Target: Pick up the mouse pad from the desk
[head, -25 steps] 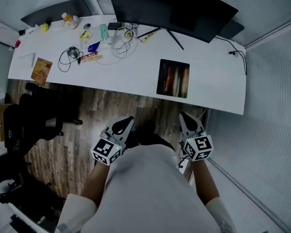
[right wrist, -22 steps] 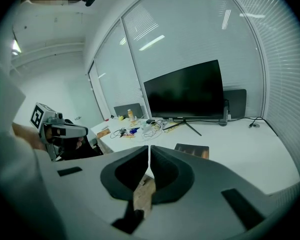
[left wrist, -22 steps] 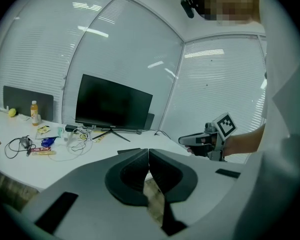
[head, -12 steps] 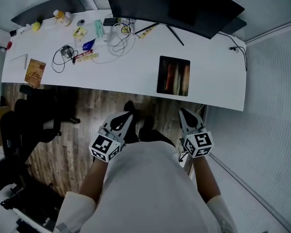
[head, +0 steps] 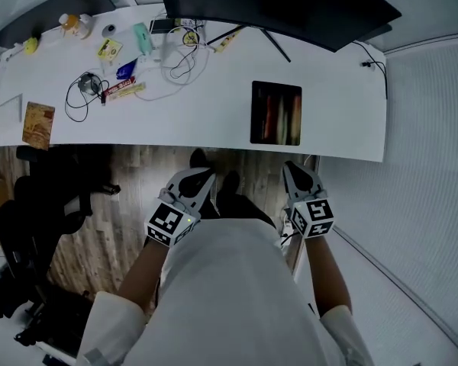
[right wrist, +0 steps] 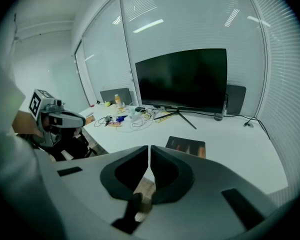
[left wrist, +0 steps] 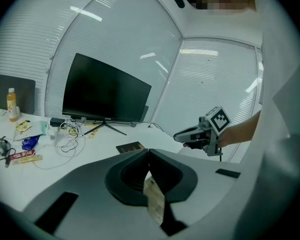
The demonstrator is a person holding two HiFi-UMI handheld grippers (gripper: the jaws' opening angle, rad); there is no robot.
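The mouse pad (head: pixel 275 113) is a dark rectangle with coloured stripes, lying flat on the white desk (head: pixel 175 117) right of the middle, in front of the monitor stand. It also shows in the left gripper view as the mouse pad (left wrist: pixel 130 147) and in the right gripper view as the mouse pad (right wrist: pixel 186 146). My left gripper (head: pixel 196 175) and right gripper (head: pixel 291 168) hover over the floor, short of the desk's front edge and apart from the pad. Both are shut with nothing between the jaws, seen at the left gripper (left wrist: pixel 149 151) and the right gripper (right wrist: pixel 149 149).
A wide black monitor (head: pixel 275 6) stands at the back of the desk. Cables (head: pixel 179 59), a bottle (head: pixel 72 23), small packets and a booklet (head: pixel 38 124) lie on the left half. A black office chair (head: pixel 46 197) stands at the left. A glass wall runs along the right.
Both grippers have come closer to the desk's front edge and tipped a little downward. Both stayed shut and empty. The mouse pad has not moved.
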